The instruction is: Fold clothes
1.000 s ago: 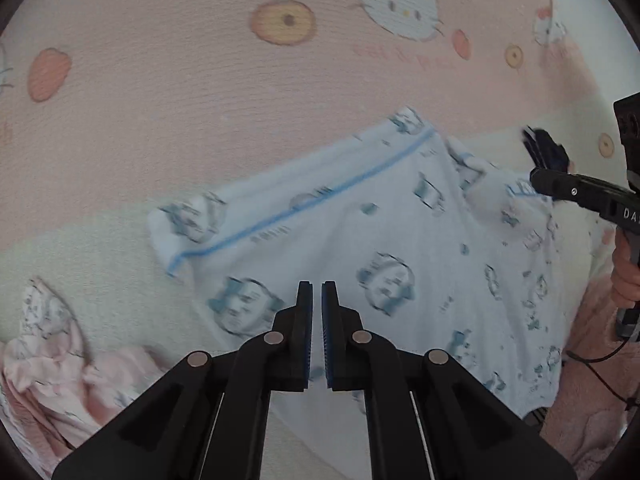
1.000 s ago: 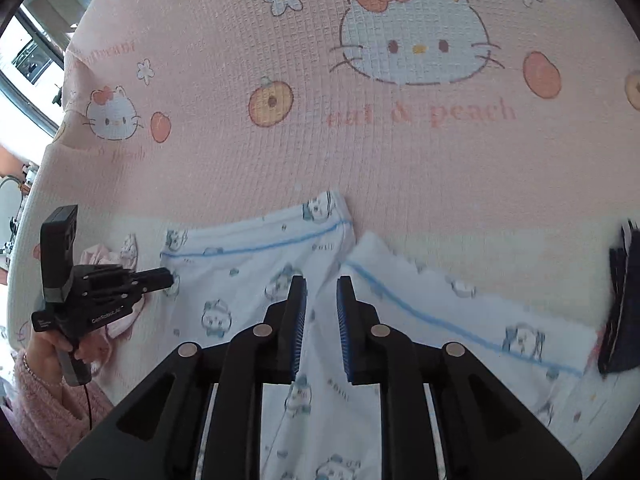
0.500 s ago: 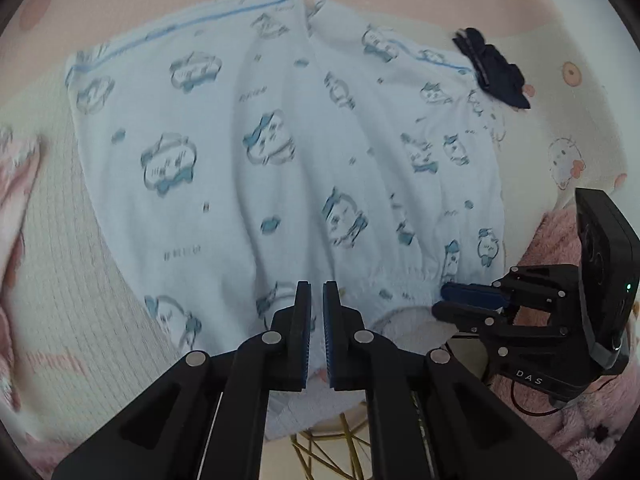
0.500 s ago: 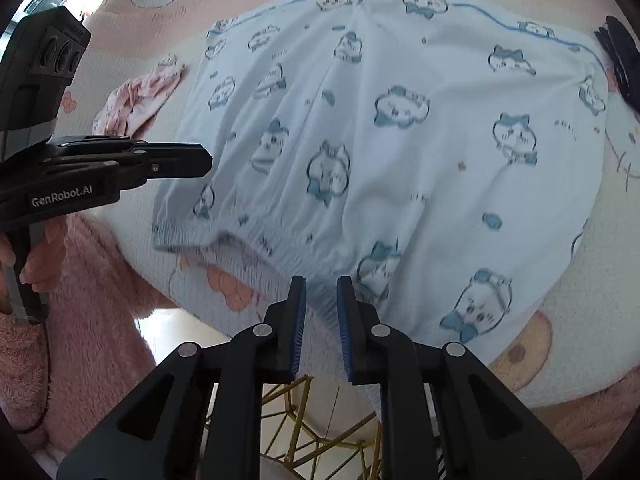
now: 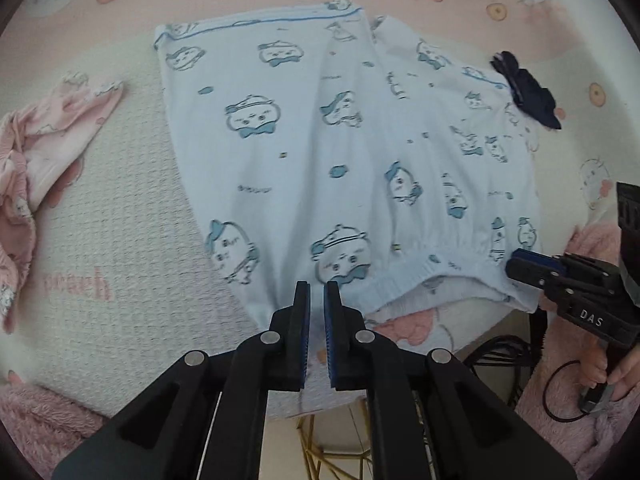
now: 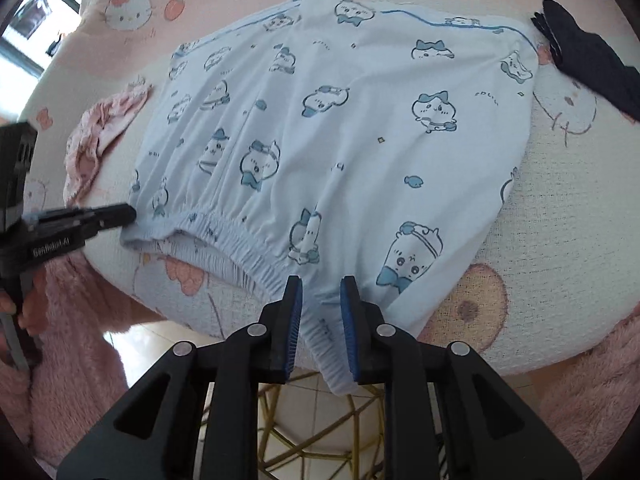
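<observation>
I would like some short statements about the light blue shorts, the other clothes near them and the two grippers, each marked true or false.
1. The light blue shorts lie spread on a pink cartoon-print cover. True.
2. A dark garment lies at the far right corner of the shorts. True.
3. A crumpled green towel lies left of the shorts. False: it is a crumpled pink garment.
4. The elastic waistband is at the far edge, away from the grippers. False: it is at the near edge, by both grippers.
5. The right gripper has waistband fabric between its fingers. True; its jaws are opening.
6. The left gripper stands wide open. False: its fingers are almost together at the waistband's corner.
</observation>
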A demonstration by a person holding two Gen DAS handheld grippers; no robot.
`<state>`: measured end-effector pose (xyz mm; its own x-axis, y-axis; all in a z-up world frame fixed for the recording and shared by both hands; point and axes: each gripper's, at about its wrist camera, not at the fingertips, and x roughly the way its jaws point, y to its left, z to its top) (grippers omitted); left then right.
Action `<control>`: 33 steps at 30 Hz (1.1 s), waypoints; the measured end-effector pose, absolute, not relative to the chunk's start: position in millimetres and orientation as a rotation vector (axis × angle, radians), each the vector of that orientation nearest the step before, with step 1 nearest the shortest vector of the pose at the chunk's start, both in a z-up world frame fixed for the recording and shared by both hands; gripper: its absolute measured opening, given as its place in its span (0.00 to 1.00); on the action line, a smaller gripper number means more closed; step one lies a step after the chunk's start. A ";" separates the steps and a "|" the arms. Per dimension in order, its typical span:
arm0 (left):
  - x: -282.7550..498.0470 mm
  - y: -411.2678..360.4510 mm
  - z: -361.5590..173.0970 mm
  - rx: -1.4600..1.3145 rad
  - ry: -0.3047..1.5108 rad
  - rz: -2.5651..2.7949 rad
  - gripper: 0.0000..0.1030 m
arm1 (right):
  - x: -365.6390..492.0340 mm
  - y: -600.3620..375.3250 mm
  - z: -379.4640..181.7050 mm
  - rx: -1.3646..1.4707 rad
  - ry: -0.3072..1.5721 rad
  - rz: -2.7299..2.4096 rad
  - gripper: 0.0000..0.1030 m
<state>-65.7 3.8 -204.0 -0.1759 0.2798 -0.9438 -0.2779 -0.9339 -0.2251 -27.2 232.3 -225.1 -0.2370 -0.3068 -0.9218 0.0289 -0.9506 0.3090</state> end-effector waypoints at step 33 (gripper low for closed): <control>-36.6 52.5 -207.7 -1.570 0.409 2.154 0.39 | -44.0 211.7 -227.7 1.739 -0.145 -2.245 0.29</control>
